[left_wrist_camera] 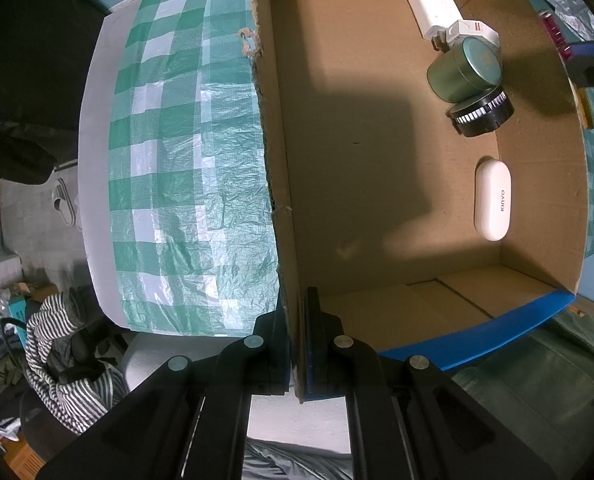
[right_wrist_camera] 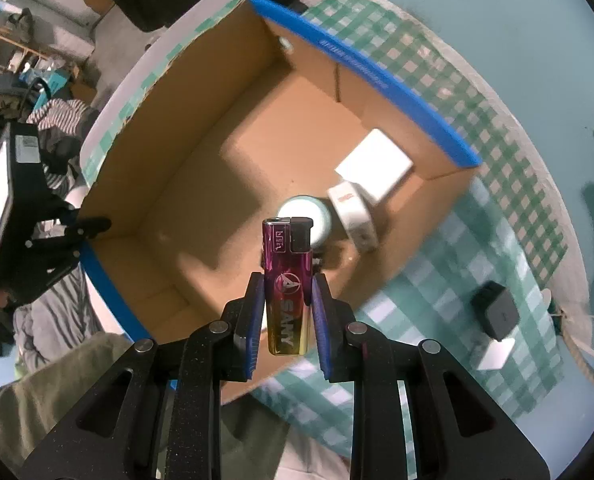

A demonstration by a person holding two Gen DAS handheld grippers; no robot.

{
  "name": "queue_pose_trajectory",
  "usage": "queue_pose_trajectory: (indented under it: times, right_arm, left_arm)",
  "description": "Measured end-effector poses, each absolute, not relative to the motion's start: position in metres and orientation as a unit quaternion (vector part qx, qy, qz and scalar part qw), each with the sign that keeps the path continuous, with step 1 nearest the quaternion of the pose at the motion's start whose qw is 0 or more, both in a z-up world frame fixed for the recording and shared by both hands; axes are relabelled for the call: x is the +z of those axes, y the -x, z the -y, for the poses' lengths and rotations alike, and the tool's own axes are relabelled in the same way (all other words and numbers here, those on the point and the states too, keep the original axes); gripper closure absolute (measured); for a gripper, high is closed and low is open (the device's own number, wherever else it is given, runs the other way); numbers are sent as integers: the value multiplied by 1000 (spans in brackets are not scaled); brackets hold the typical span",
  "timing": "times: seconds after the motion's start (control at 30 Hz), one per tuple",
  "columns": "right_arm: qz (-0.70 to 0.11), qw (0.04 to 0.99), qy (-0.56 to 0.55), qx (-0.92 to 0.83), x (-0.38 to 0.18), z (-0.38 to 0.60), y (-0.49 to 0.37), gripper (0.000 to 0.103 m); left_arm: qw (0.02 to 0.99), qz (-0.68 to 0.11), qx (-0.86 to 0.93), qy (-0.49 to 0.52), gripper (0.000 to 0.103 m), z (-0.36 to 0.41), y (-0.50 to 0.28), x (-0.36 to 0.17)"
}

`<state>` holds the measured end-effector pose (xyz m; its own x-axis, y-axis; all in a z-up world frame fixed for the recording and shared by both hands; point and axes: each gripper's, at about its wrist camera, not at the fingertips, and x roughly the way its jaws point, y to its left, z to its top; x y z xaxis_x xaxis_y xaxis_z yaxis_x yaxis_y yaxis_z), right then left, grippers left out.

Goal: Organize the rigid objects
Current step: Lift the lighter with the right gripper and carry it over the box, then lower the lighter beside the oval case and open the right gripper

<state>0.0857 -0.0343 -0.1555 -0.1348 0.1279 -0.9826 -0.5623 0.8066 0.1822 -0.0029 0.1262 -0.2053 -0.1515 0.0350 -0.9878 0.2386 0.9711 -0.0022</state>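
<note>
The cardboard box (left_wrist_camera: 377, 168) is matt brown corrugated board, its torn edge rough and fibrous. A thin, crinkled plastic cloth (left_wrist_camera: 185, 168) in green and white checks has a slight sheen. The lighter (right_wrist_camera: 288, 284) looks mirror-glossy, metallic purple fading to gold. The earbud case (left_wrist_camera: 492, 200) is smooth white plastic; the green tin (left_wrist_camera: 463, 70) has a satin finish.

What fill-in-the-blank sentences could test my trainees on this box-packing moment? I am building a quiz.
1. The right gripper is shut on a pink-and-gold ____.
2. The left gripper is clamped on the wall of the open ____ box.
3. On the box floor, the round green tin leans on a round ____ object.
4. The white oval case lies ____ the box.

Missing words: lighter; cardboard; black; inside
</note>
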Motion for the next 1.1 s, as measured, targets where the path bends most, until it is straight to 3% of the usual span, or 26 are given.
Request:
queue_pose_trajectory:
  times: [0.47, 0.9, 1.03, 1.1]
  right_arm:
    - [-716, 610, 197, 274, -200, 15, -68, 80]
    - [-719, 613, 187, 271, -204, 24, -66, 80]
    - [-714, 618, 186, 272, -195, 27, -67, 70]
    - [-711, 622, 182, 274, -190, 29, -67, 70]
  left_arm:
    - [645, -754, -79, -92, 98, -126, 3, -205]
    - [645, -755, -79, -90, 98, -126, 3, -205]
    - [645, -755, -79, -92, 98, -126, 3, -206]
    - [645, -755, -79, -92, 98, -126, 4, -206]
